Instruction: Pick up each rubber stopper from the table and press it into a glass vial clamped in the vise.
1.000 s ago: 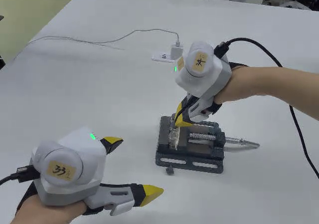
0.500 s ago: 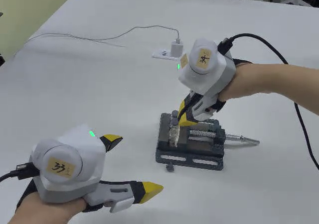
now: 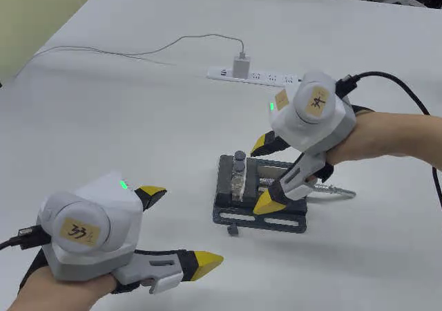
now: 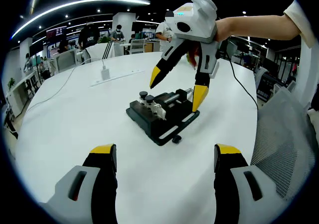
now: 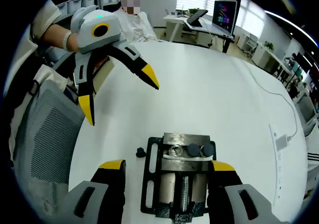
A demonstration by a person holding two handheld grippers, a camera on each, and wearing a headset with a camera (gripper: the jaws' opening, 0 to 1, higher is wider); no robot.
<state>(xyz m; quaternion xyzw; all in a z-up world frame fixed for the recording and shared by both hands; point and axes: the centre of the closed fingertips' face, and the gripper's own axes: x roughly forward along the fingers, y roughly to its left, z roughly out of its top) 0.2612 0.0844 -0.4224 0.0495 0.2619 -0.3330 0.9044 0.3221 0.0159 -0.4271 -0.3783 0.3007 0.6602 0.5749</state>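
A black vise [image 3: 286, 218] stands mid-table and clamps glass vials [image 3: 238, 181]. Dark rubber stoppers [image 4: 144, 94] cap two of them, and the right gripper view shows those stoppers [image 5: 191, 149] next to a clear glass rim [image 5: 174, 149]. One loose stopper [image 3: 233, 230] lies on the table at the vise's near edge; it is also visible as the stopper [image 5: 140, 153] left of the vise. My right gripper [image 3: 262, 175] hovers open over the vise's screw side, holding nothing. My left gripper [image 3: 181, 228] rests open near the front left, apart from the vise.
A white power strip [image 3: 266, 78] with a plugged charger [image 3: 240, 68] and its cable lies at the back of the white table [image 3: 124, 131]. The vise's screw handle [image 3: 337, 193] sticks out to the right. A mesh chair [image 5: 47, 129] stands beside the table.
My right gripper was shut down on a vial top; it has pulled back to the right and opened, leaving a stopper on that vial. The left gripper has stayed put.
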